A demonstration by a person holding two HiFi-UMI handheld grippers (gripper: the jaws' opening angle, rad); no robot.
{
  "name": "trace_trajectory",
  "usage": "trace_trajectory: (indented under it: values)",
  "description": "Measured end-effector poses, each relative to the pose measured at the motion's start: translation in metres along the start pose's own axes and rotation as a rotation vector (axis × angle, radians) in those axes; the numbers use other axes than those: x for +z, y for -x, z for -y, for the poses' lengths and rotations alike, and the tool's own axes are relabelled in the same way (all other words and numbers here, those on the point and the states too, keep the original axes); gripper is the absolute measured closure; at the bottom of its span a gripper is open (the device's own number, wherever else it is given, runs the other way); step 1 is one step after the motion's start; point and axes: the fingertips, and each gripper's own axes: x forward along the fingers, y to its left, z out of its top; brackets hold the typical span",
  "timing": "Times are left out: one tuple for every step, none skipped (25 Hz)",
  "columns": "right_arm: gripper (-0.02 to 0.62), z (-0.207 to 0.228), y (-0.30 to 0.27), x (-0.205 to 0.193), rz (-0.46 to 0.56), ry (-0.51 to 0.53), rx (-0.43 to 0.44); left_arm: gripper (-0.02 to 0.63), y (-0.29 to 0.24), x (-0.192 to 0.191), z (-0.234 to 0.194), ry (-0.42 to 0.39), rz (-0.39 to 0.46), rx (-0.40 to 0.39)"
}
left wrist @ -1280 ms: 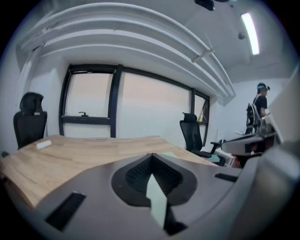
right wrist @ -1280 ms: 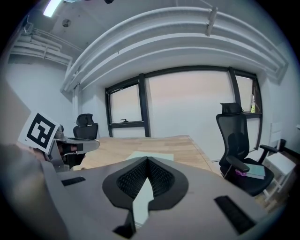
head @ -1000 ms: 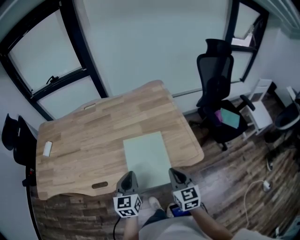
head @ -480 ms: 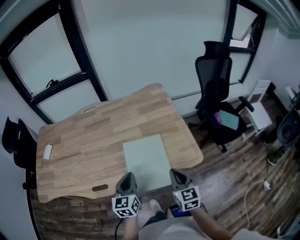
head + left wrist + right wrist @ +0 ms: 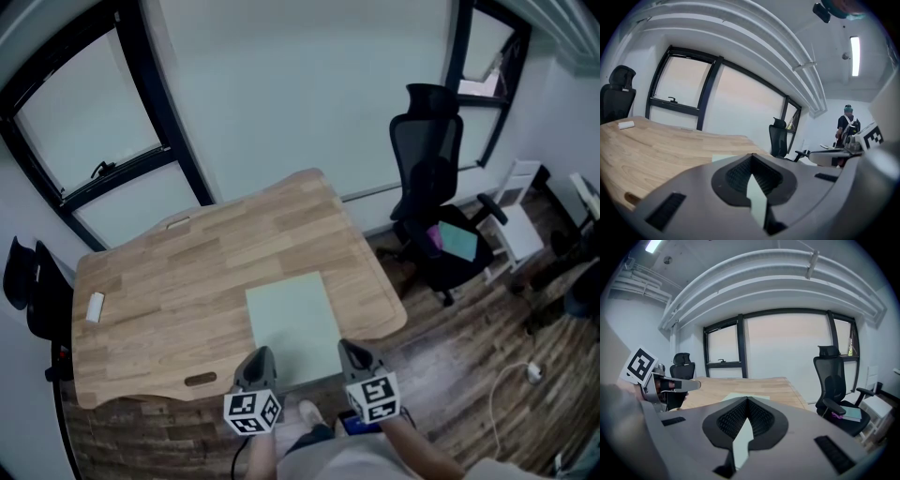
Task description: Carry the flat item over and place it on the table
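Noted: left gripper [image 5: 258, 356] and right gripper [image 5: 352, 349] each pinch near edge of pale green flat sheet [image 5: 292, 319]. Suggest lowering evenly onto light wooden table [image 5: 178, 272], releasing together.

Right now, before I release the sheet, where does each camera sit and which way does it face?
Head view: on the person's head, looking steeply down at the wooden table and green sheet; left gripper and right gripper at bottom.
Left gripper view: on the left gripper, facing across the table toward the windows; its jaws shut on the sheet.
Right gripper view: on the right gripper, facing likewise; jaws shut on the sheet, left gripper at left.
Shared: table, sheet, office chair.
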Motion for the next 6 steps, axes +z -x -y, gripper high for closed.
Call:
trace_trajectory:
  values:
    - [0.603,0.0003,-0.0005,0.0006,0.002,0.000,0.000,0.606,-0.0007,-0.0003,-0.0003,0.011,0.000,-0.003]
    - [0.603,0.0005,-0.0012,0.0003,0.001,-0.002,0.000,0.606,-0.0014,-0.0004,-0.0010,0.016,-0.001,-0.003]
    - [0.603,0.0007,-0.0020,-0.0003,0.000,-0.003,0.000,0.606,-0.0020,-0.0003,-0.0020,0.015,-0.001,0.003]
    - [0.603,0.0007,-0.0028,-0.0006,0.000,-0.004,0.001,0.606,-0.0026,0.0001,-0.0032,0.008,0.000,0.011]
    - [0.603,0.0006,-0.0038,-0.0006,0.002,-0.004,0.002,0.606,-0.0032,0.0007,-0.0043,-0.001,0.001,0.019]
    - [0.603,0.0005,-0.0047,-0.0005,0.004,-0.004,0.003,0.606,-0.0038,0.0014,-0.0055,-0.011,0.002,0.028]
